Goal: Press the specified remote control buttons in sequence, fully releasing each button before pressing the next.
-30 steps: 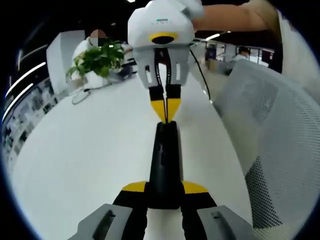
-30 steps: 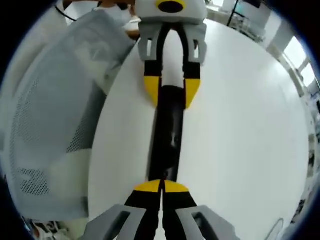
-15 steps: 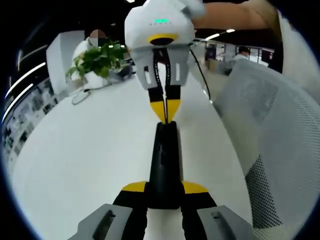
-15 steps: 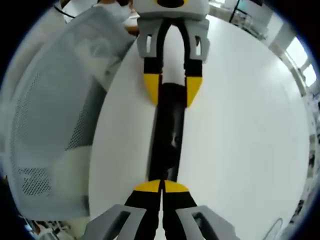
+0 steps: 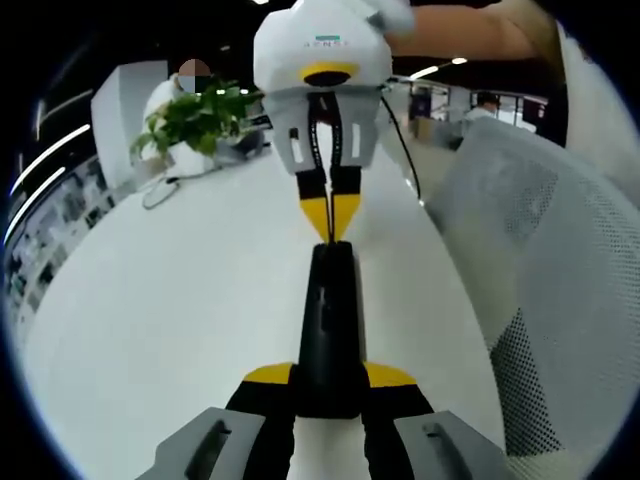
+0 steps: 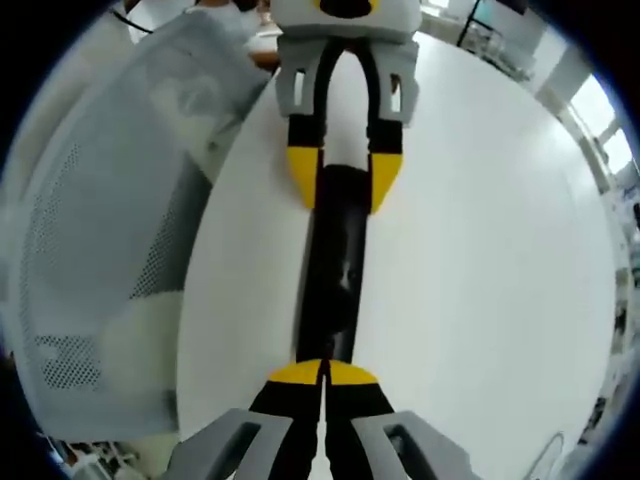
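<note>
Two grippers work one black remote (image 5: 327,325), which lies flat on a white table (image 5: 150,300) w/ its long axis running 6-to-12 o'clock in both views.

Left gripper (image 5: 328,380): its jaws clamp the remote's near end from both sides, yellow tips against the body, so it's acting as the steadying hold. In the right gripper view the same gripper (image 6: 345,180) comes in from 12 o'clock, straddling the far end of the remote (image 6: 335,275).

Right gripper (image 6: 323,372): jaws closed together, nothing between them, tips meeting as one point at the remote's near end. In the left gripper view it (image 5: 330,218) drops in from 12 o'clock, tips at the remote's far end. Touching or just above? Can't tell; buttons are too dark to make out.

Step in hand, as I read it: a button press w/ the closed tips, mid-sequence. Progress thru the sequence can't be judged.

Next move calls for a clean lift off the button, then a short shift along the remote to the next one, left hold kept firm.

Mesh chair (image 5: 560,280) at 3 o'clock, potted plant (image 5: 195,115) at 10 o'clock.
</note>
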Demonstrator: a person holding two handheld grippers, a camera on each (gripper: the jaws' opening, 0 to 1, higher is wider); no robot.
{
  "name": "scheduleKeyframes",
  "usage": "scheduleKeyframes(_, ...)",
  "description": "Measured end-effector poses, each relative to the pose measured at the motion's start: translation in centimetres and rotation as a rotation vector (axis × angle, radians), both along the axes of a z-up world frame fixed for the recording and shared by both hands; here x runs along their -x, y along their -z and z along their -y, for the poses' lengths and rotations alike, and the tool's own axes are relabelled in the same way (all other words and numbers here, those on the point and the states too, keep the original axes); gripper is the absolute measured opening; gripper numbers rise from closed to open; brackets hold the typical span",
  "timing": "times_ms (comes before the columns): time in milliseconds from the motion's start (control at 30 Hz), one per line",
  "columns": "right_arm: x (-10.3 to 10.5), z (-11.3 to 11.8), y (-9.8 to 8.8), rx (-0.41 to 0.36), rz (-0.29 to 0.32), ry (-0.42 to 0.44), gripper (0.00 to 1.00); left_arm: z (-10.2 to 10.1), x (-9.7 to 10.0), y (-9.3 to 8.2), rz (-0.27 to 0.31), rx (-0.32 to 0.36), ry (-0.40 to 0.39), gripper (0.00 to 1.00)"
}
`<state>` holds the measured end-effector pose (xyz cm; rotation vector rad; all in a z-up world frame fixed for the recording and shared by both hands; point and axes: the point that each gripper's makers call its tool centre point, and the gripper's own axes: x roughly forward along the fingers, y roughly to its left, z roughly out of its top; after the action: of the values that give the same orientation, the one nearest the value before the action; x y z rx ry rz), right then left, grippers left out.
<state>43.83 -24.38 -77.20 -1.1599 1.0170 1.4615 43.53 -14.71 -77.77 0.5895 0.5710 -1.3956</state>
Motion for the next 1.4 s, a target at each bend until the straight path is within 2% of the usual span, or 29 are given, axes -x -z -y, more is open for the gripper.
scheduleKeyframes(167,-0.2,-0.1,-0.5,-0.022,0.001,0.018,0.00,0.0,0.0,0.0,-0.001,-0.001,-0.001,0.24)
scheduleKeyframes(667,0.1,-0.9,-1.3,-0.028,0.011,-0.005,0.00,0.0,0.0,0.1,0.000,-0.002,-0.002,0.24)
scheduleKeyframes(1400,0.3,-1.5,-0.1,0.005,-0.007,-0.031,0.00,0.0,0.0,0.0,0.000,0.007,-0.002,0.24)
